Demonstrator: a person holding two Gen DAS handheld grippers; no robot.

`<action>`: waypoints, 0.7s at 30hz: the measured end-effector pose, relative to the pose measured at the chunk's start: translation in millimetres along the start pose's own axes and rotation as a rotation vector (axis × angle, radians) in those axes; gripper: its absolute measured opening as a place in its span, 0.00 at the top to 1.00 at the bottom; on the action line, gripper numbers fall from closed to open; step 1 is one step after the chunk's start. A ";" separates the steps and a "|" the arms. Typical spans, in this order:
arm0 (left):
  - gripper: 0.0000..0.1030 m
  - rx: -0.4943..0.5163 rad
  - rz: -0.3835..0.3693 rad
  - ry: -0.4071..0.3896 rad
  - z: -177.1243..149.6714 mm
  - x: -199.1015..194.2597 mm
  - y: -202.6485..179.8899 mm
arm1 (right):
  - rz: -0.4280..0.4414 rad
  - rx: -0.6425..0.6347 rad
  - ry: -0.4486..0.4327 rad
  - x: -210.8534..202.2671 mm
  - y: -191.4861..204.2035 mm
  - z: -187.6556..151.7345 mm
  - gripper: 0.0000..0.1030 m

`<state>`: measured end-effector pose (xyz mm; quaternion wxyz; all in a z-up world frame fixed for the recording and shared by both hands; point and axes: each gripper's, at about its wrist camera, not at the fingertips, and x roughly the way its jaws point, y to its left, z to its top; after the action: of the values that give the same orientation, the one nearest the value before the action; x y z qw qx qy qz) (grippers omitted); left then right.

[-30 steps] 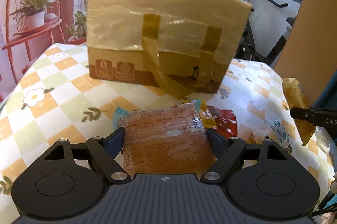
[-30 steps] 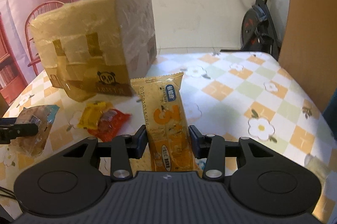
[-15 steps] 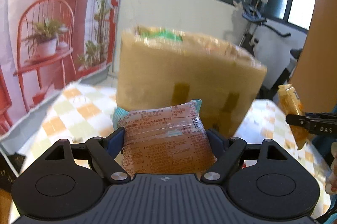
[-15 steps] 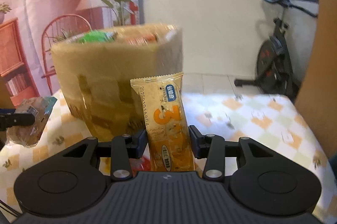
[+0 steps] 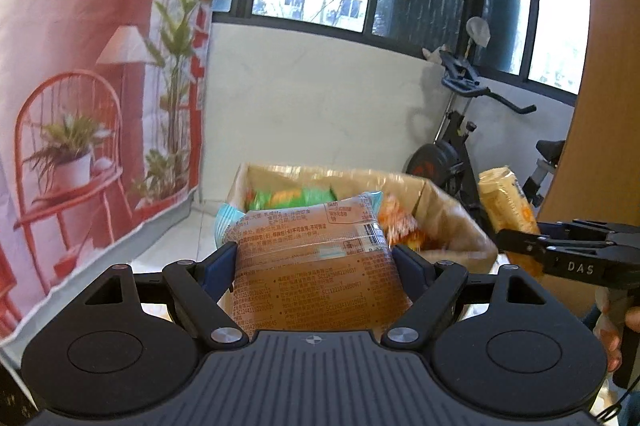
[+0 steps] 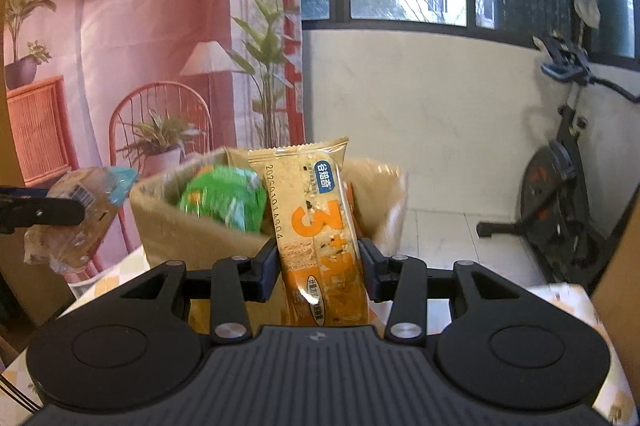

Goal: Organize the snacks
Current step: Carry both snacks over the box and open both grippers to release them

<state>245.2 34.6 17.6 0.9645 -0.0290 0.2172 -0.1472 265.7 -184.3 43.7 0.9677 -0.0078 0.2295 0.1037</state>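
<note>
The left gripper [image 5: 318,260] has its fingers closed on a flat, clear-wrapped brown pastry packet with printed text and a light-blue sealed end [image 5: 316,266], gripped by its two side edges. The right gripper [image 6: 319,262] has its fingers closed on a narrow orange-and-tan cereal bar wrapper bearing a large orange "3" [image 6: 316,226], held upright by its lower half. Both packets sit above the near rim of an open-topped brown cardboard box covered in clear plastic film [image 5: 460,222], which stands on the checked-cloth worktop [image 6: 568,298]. Green snack bags [image 6: 224,197] and orange-red snack bags [image 5: 400,222] lie inside the box, blurred. One second ago both grippers were low over the worktop, facing the taped side of the box; now both are raised, and the box's open top and contents are in view.
</note>
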 end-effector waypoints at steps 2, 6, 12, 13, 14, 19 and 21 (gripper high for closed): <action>0.18 0.009 -0.005 -0.006 12.3 12.1 -4.3 | 0.003 -0.007 -0.016 8.7 0.3 11.1 0.57; 0.18 0.021 -0.027 -0.006 32.0 39.8 -8.8 | 0.020 0.007 -0.037 30.5 -2.3 28.3 0.57; 0.18 0.016 -0.043 0.040 45.8 85.5 -8.7 | 0.036 0.058 -0.029 74.6 -9.2 43.2 0.57; 0.18 0.017 -0.047 0.051 46.9 92.6 -8.2 | 0.039 0.067 -0.025 81.2 -10.7 43.4 0.57; 0.18 0.022 -0.045 0.057 47.7 98.8 -7.8 | 0.039 0.072 -0.022 85.0 -12.5 43.0 0.57; 0.18 0.055 -0.051 0.097 43.9 123.3 -7.3 | 0.035 0.101 0.006 104.5 -22.1 35.6 0.57; 0.18 0.065 -0.059 0.117 40.8 130.7 -7.7 | 0.037 0.107 0.020 109.7 -25.4 31.3 0.57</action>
<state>373.3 -11.8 1.8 0.9459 0.0048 0.2673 -0.1838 380.5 -185.5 22.0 0.9623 0.0473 0.2446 0.1091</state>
